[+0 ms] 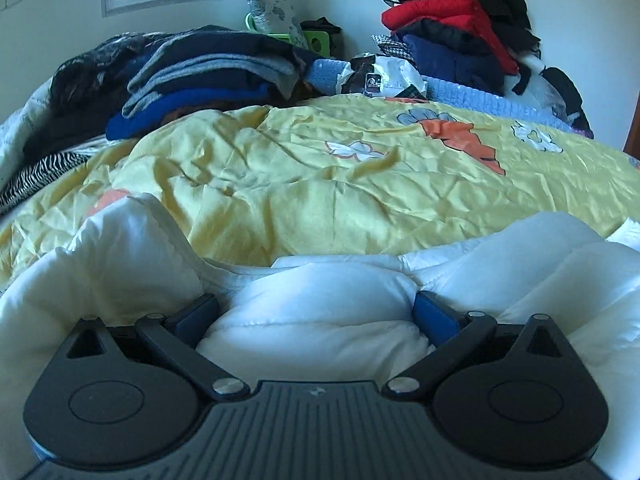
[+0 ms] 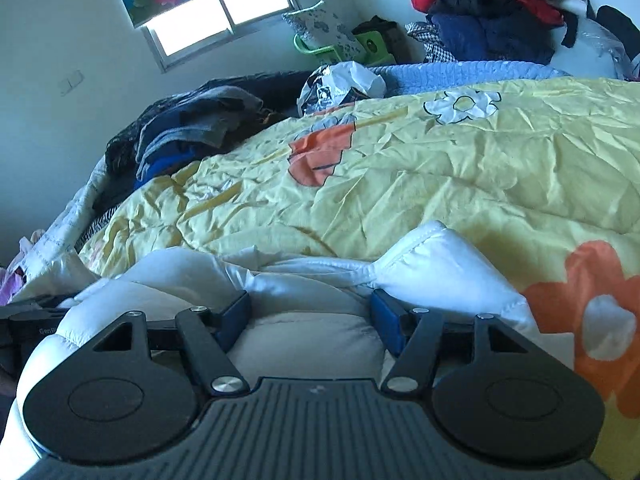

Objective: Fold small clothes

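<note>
A white padded garment (image 1: 316, 312) lies bunched on the yellow flowered bedspread (image 1: 320, 176), right in front of both grippers. My left gripper (image 1: 316, 308) is open, its blue fingers (image 1: 434, 312) pressed down on either side of a thick white fold. In the right wrist view the same garment (image 2: 304, 332) fills the near foreground. My right gripper (image 2: 310, 312) is open too, with a puffy fold between its fingers (image 2: 386, 316). The left gripper's body shows at the left edge (image 2: 24, 332).
Folded dark and blue clothes (image 1: 208, 76) are stacked at the back left of the bed. A pile of red, navy and black clothes (image 1: 460, 24) stands at the back right. A blue knitted blanket (image 1: 460, 92) and a crumpled bag (image 1: 372, 72) lie between them.
</note>
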The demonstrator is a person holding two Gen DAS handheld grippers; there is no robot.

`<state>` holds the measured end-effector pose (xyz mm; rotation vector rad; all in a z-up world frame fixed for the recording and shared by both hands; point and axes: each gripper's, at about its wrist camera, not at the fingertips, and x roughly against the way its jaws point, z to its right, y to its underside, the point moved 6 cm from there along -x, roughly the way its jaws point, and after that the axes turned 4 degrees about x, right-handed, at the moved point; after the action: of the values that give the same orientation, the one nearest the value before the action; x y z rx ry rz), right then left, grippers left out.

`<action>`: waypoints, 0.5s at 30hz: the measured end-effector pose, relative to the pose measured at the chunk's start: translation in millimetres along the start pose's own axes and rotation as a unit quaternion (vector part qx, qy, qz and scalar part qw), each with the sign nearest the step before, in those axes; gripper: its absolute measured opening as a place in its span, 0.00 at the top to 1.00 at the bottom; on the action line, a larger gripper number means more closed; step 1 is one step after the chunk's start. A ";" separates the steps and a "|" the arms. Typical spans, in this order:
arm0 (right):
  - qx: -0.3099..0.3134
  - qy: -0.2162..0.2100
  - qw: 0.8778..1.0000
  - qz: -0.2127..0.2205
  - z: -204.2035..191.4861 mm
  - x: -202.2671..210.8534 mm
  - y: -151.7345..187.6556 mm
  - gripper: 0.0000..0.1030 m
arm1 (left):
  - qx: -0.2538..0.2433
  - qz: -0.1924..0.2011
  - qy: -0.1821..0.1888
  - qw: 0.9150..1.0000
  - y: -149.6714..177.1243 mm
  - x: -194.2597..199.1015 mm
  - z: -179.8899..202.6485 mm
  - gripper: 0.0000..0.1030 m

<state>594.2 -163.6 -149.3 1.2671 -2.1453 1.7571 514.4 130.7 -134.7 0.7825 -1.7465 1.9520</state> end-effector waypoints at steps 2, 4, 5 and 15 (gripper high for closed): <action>0.009 0.007 1.000 0.000 -2.5 -1.4 0.4 0.36 | 0.002 0.003 0.001 1.000 -1.8 -1.3 -0.5 0.00; 0.012 0.010 1.000 0.001 -3.2 -0.6 0.5 0.35 | 0.006 0.015 0.003 1.000 -3.8 3.5 -2.1 0.00; 0.011 0.011 1.000 0.003 -2.6 2.3 0.4 0.35 | 0.011 0.025 -0.002 1.000 -5.0 10.5 -4.7 0.00; 0.024 -0.024 0.997 0.073 -44.5 140.7 28.1 0.04 | 0.008 0.093 0.000 0.996 39.0 145.5 -9.1 0.00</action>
<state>466.4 -200.7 -79.7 1.2043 -2.2895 1.8612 377.7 124.6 -71.0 0.6442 -1.8642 2.0872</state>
